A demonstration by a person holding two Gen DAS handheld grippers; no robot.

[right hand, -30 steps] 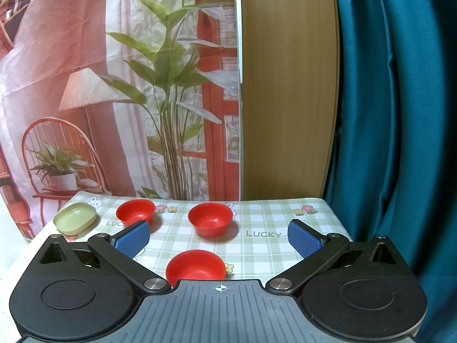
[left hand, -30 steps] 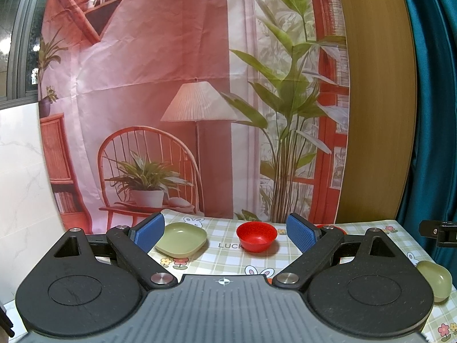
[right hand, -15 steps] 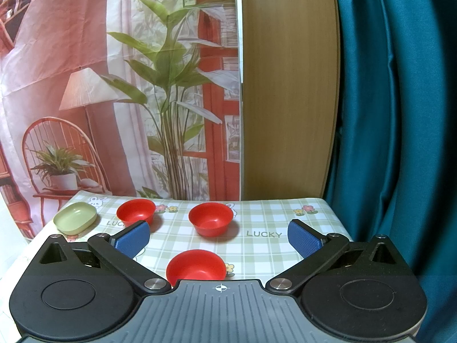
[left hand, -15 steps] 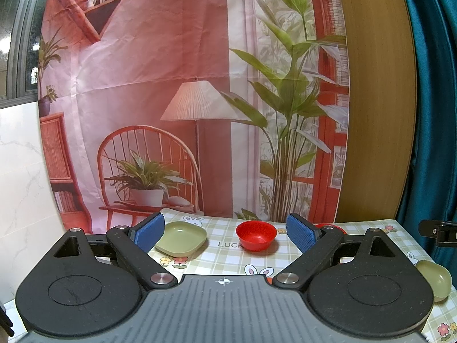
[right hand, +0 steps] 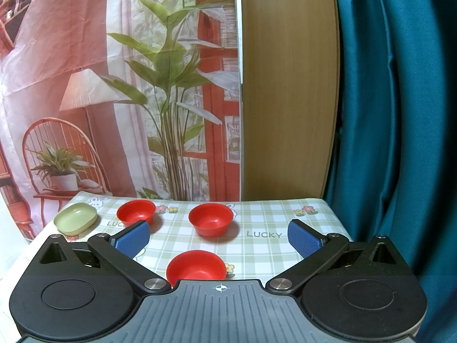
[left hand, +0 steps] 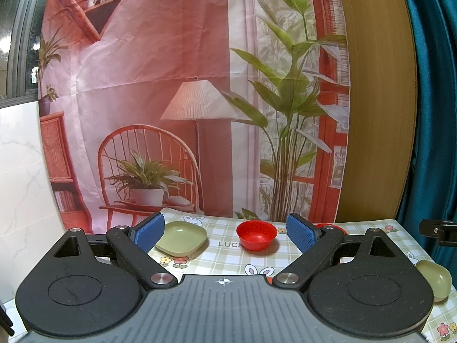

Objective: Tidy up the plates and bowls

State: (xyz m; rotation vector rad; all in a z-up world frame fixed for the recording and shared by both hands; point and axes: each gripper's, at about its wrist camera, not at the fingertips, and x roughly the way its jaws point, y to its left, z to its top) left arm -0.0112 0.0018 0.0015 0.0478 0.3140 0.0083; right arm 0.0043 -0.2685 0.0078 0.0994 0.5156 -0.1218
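Note:
Three red bowls stand apart on the checked tablecloth (right hand: 265, 217) in the right wrist view: far left (right hand: 136, 212), middle (right hand: 210, 218) and nearest (right hand: 195, 267), the last partly hidden by the gripper body. A pale green plate (right hand: 75, 222) lies at the far left corner. My right gripper (right hand: 217, 238) is open and holds nothing, hovering short of the bowls. In the left wrist view the green plate (left hand: 181, 237) and a red bowl (left hand: 256, 234) sit ahead of my open, empty left gripper (left hand: 225, 230). A second red bowl (left hand: 331, 226) peeks from behind its right finger. Another green dish (left hand: 434, 275) lies at the right.
A printed backdrop (left hand: 171, 100) hangs right behind the table's far edge, with a wooden panel (right hand: 285, 100) and a teal curtain (right hand: 400, 114) to the right. A black fixture (left hand: 438, 231) juts in at the right edge. White marble wall (left hand: 22, 185) stands left.

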